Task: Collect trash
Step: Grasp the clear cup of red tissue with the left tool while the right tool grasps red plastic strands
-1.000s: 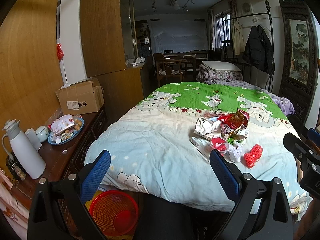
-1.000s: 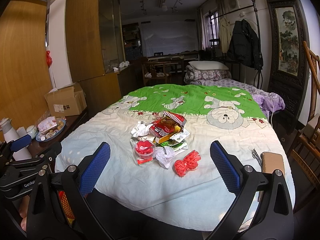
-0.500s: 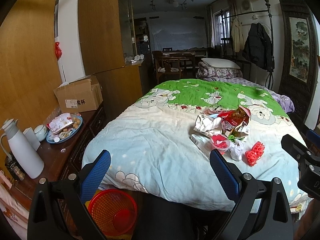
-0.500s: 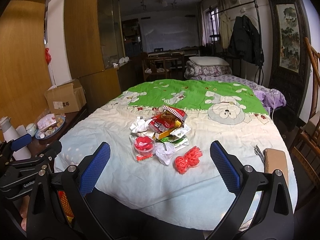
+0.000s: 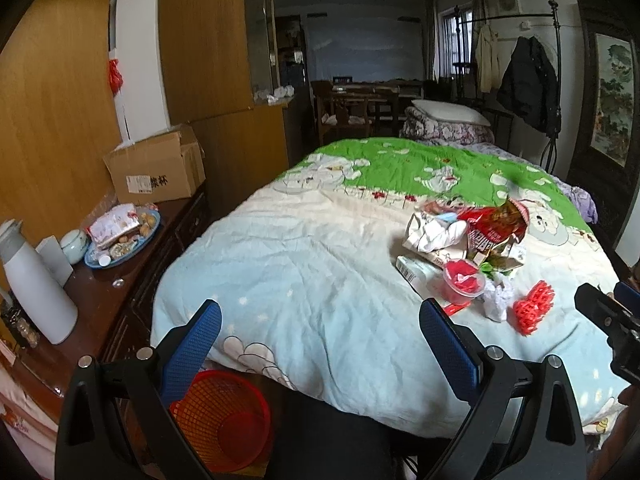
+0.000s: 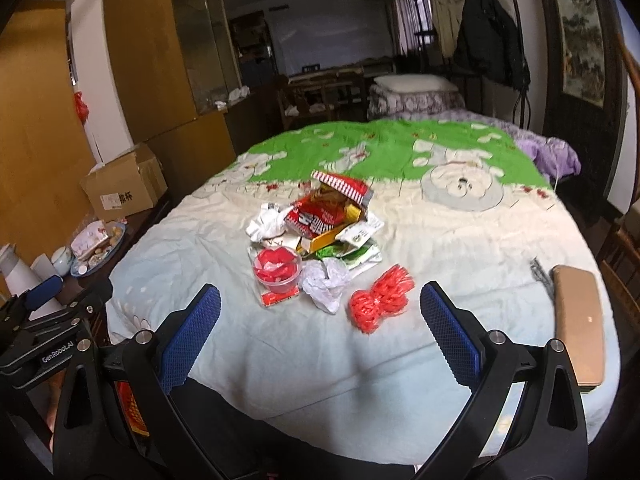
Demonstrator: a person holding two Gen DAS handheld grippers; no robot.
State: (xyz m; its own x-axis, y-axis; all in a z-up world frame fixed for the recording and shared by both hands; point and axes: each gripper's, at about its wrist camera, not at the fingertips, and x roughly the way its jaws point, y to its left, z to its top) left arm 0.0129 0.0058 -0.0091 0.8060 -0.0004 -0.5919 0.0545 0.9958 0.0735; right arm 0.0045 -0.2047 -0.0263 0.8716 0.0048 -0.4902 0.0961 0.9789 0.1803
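A heap of trash lies on the bed [image 6: 248,336]: a red snack bag [image 6: 320,216], a clear cup of red scraps [image 6: 278,270], a crumpled white tissue [image 6: 326,282], a red mesh net [image 6: 380,300] and white paper [image 6: 266,222]. The heap also shows in the left wrist view, with the red snack bag [image 5: 490,230] on top. A red mesh waste basket [image 5: 224,420] stands on the floor below the bed's near left corner. My left gripper [image 5: 320,344] is open and empty above that corner. My right gripper [image 6: 320,328] is open and empty, just short of the heap.
A dark wooden cabinet [image 5: 100,304] left of the bed holds a white thermos [image 5: 36,280], a plate of snacks [image 5: 122,236] and a cardboard box [image 5: 156,170]. A gold phone [image 6: 578,320] and scissors [image 6: 538,274] lie on the bed's right side.
Both grippers have moved forward toward the bed. The trash heap looms larger in the right wrist view. Both stay open.
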